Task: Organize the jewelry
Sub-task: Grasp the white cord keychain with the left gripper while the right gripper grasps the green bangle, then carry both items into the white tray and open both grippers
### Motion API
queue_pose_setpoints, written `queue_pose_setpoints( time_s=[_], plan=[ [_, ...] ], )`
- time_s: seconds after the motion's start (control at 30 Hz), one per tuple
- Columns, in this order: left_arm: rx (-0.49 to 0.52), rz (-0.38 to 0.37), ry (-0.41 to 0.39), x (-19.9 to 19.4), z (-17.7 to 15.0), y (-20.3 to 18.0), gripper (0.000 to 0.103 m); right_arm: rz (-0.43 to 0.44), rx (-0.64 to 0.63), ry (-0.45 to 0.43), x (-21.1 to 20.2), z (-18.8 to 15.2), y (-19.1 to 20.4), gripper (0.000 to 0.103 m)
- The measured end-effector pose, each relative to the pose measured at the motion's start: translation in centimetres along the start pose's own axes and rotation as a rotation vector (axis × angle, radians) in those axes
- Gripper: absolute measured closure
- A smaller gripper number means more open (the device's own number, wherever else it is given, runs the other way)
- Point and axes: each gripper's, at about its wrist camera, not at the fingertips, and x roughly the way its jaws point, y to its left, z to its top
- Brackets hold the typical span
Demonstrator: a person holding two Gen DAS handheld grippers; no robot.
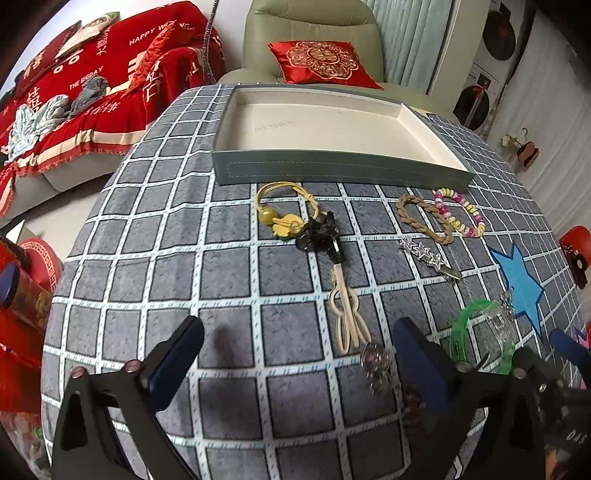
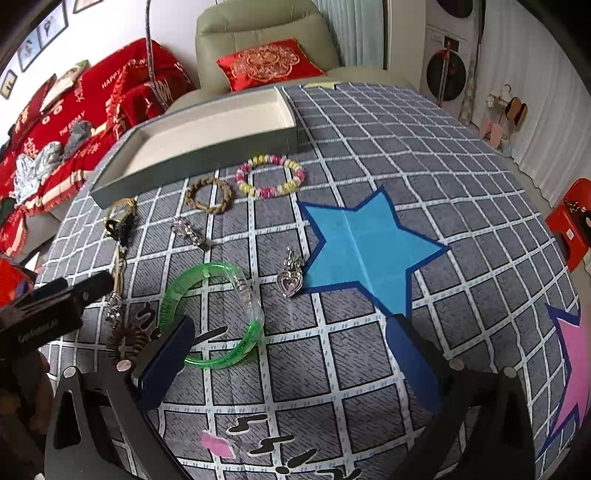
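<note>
The shallow grey-blue box with cream lining [image 1: 332, 122] lies at the far side of the grey checked tabletop [image 1: 229, 266], its long axis crosswise to my left gripper [image 1: 295, 354]. Before it: yellow cord charm [image 1: 284, 214], braided brown bracelet [image 2: 208, 195], pink-and-yellow beaded bracelet [image 2: 271, 176], green translucent bangle [image 2: 210, 314], heart pendant [image 2: 290, 282] beside a blue star [image 2: 365, 251]. Both my left and right gripper [image 2: 291, 343] are spread, holding nothing. Beyond stands a green armchair [image 1: 314, 33].

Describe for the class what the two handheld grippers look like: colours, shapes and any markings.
Both the left gripper and the right gripper have black angular frames with triangular cut-outs, silver round bolt heads, and flat rectangular dark blue pads on the jaws. White lettering marks each black body, too blurred to read.
</note>
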Motion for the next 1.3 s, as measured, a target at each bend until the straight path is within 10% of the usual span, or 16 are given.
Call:
queue_pose_setpoints(
  time_s=[0.37, 0.5, 0.6, 0.67, 1.3],
  plan=[
    [0.058, 0.002, 0.013, 1.2, 1.0, -1.1, 0.013, -0.034, -0.025, 0.058, 1.2, -0.1, 1.6, 0.042],
    [0.106, 0.023, 0.003, 1.1, 0.8, -1.7, 0.035, -0.044, -0.041, 0.056, 0.9, -0.2, 1.9, 0.058],
    [0.122, 0.006, -0.006, 0.8, 0.7, -1.8, 0.069, -0.040, -0.039, 0.055, 0.8, -0.3, 1.8, 0.080],
    [0.120, -0.023, -0.005, 0.7, 0.6, -1.6, 0.069, -0.025, -0.034, 0.053, 0.7, -0.3, 1.6, 0.092],
    [0.093, -0.181, -0.093, -5.1, 3.1, 0.2, 0.069, 0.177, 0.062, -0.031, -3.2, 4.5, -1.1, 0.092]
  ],
)
